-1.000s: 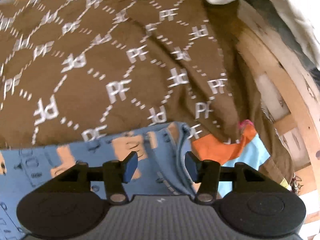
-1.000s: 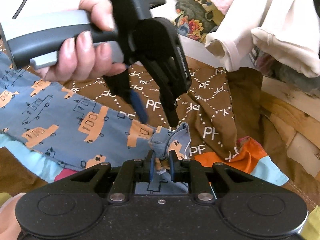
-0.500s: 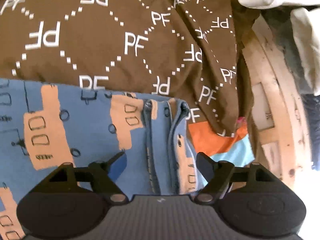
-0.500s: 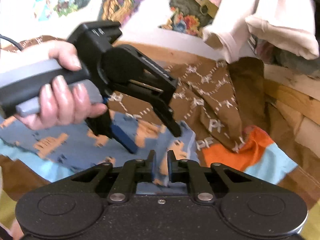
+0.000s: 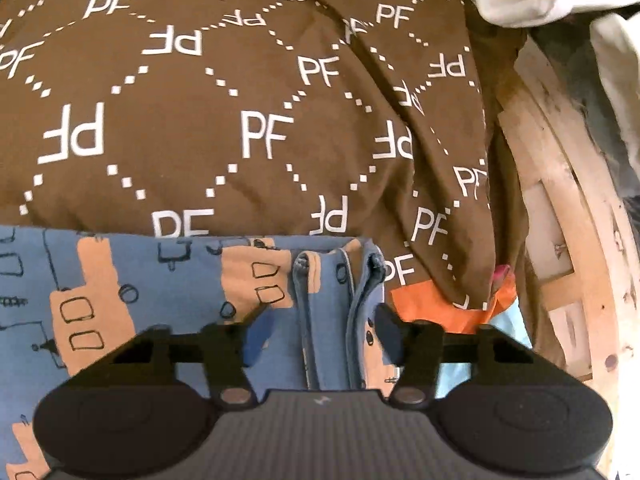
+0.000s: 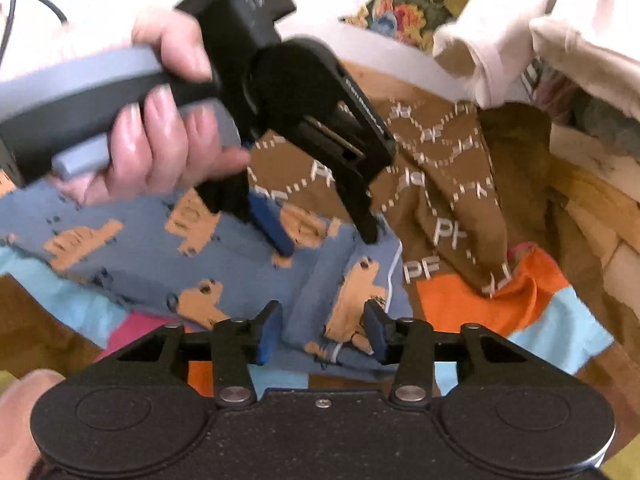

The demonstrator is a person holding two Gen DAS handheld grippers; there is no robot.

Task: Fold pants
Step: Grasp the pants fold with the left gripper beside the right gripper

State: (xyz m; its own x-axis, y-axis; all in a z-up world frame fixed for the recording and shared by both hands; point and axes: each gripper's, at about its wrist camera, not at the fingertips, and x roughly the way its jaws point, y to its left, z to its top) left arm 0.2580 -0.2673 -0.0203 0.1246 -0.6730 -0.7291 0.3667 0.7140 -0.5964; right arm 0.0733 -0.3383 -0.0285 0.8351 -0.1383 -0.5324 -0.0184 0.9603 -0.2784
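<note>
The blue pants (image 5: 168,284) with orange truck prints lie flat on the brown "PF" patterned cloth (image 5: 248,112). Their folded end with hems (image 5: 340,280) lies between my left gripper's open jaws. My left gripper (image 5: 320,334) is open and low over that end; it also shows in the right wrist view (image 6: 328,236), held by a hand. My right gripper (image 6: 322,332) is open, with the pants' end (image 6: 348,292) lying between its blue pads, not pinched.
An orange and light-blue cloth (image 6: 500,304) lies under the pants at the right. A wooden frame (image 5: 560,220) runs along the right side. Cream garments (image 6: 520,20) hang at the upper right. A pink patch (image 6: 132,332) lies at the lower left.
My right gripper has opened and let go of the pants' end, which now lies flat. My left gripper has come down closer over that end, still open.
</note>
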